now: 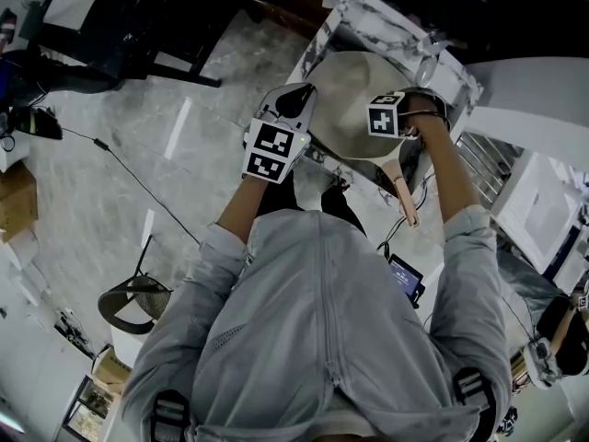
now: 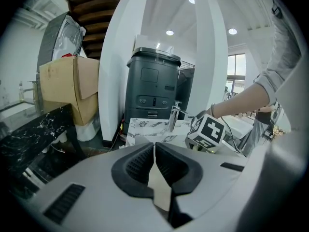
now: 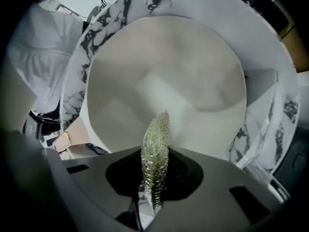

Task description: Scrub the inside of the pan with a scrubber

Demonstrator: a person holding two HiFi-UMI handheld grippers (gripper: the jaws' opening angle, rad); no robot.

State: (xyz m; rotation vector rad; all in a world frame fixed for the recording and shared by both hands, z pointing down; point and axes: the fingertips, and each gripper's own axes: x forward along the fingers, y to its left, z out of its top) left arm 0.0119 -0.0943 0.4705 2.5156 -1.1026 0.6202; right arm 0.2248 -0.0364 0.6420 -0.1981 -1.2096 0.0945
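A beige pan (image 1: 348, 99) lies in a marble sink (image 1: 342, 12), its handle (image 1: 405, 191) pointing toward the person. My left gripper (image 1: 294, 101) is at the pan's left rim. In the left gripper view its jaws are shut on a thin beige edge, the pan's rim (image 2: 159, 187). My right gripper (image 1: 405, 122) hangs over the right side of the pan. In the right gripper view it is shut on a greenish mesh scrubber (image 3: 155, 149), which stands on edge above the pan's bare inside (image 3: 164, 81). Whether the scrubber touches the pan is hidden.
The marble sink wall (image 3: 77, 57) rings the pan, and a faucet (image 2: 174, 117) stands at the back. Behind are a dark bin (image 2: 152, 88), a cardboard box (image 2: 67, 88) and a black counter (image 2: 29, 139). A chair (image 1: 133, 302) and a cable are on the floor at left.
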